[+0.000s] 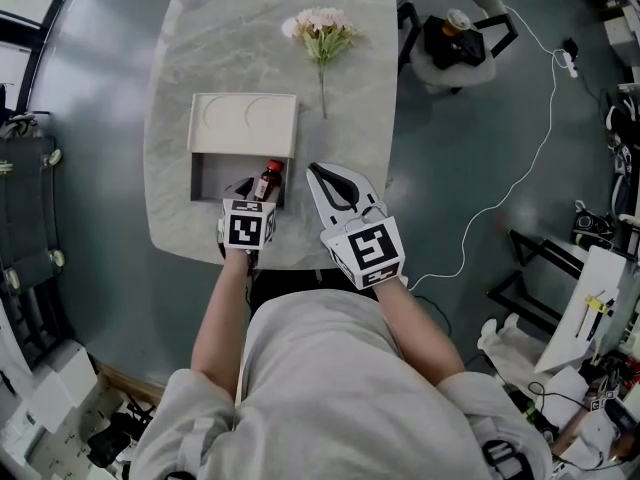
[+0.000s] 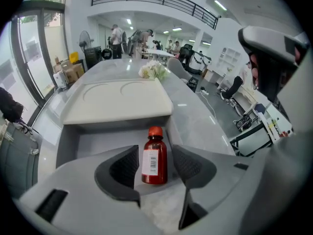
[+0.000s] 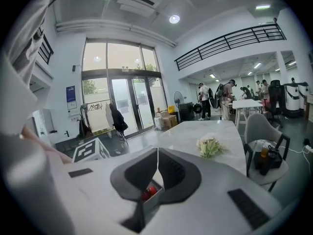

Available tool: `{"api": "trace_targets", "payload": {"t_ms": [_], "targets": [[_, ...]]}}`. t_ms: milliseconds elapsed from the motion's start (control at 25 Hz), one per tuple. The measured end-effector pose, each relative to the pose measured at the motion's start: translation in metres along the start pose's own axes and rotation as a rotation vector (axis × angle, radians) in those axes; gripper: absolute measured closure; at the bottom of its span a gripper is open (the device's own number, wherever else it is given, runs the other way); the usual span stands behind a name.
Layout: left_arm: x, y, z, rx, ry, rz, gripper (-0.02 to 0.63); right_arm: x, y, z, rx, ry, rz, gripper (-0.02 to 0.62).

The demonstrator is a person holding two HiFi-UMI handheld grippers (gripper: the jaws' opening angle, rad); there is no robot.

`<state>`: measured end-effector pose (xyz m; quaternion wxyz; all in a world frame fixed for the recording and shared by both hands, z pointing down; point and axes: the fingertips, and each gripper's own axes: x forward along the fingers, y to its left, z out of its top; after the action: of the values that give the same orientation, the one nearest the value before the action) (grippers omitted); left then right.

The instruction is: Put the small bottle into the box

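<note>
A small dark-red bottle [image 2: 154, 161] with a red cap and a white label stands upright in the grey tray of the open box [image 1: 212, 180], near the tray's right wall. My left gripper [image 2: 155, 153] is open, with one jaw on each side of the bottle and a gap at both sides. In the head view the bottle [image 1: 267, 180] shows just beyond the left gripper [image 1: 250, 190]. My right gripper [image 1: 328, 176] is shut and empty, hovering over the table just right of the box. Through its jaws only a bit of red bottle [image 3: 149, 192] shows.
The box's cream lid [image 1: 244, 123] lies open behind the tray on the marble table [image 1: 200, 38]. A bunch of pale flowers [image 1: 321, 30] lies farther back. The table's near edge is right under the grippers. A chair [image 1: 455, 38] and a white cable [image 1: 520, 168] are on the floor at the right.
</note>
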<state>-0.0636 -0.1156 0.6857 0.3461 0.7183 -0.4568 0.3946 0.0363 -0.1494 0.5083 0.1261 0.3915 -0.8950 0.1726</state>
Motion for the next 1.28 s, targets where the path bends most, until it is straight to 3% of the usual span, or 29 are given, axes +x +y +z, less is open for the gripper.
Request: {"api": "trace_targets", "payload": {"t_ms": [320,600,1040,1280], "targets": [[-0.073,0.006,0.031,-0.060,-0.226,0.065,0.395,0.005,0.025,0.014,-0.033,-0.015,0.052,0.569],[-0.141,0.009,0.060,-0.105,-0.475,0.149,0.562,0.012,0.050,0.026,-0.080,-0.029,0.109,0.569],[-0.213,0.007,0.089,-0.138,-0.706,0.212,0.581,0.012,0.073,0.058,-0.155,-0.088,0.162,0.569],[-0.245,0.005,0.109,-0.141,-0.804,0.201,0.581,-0.007,0.074,0.094,-0.178,-0.162,0.131,0.569]]}}
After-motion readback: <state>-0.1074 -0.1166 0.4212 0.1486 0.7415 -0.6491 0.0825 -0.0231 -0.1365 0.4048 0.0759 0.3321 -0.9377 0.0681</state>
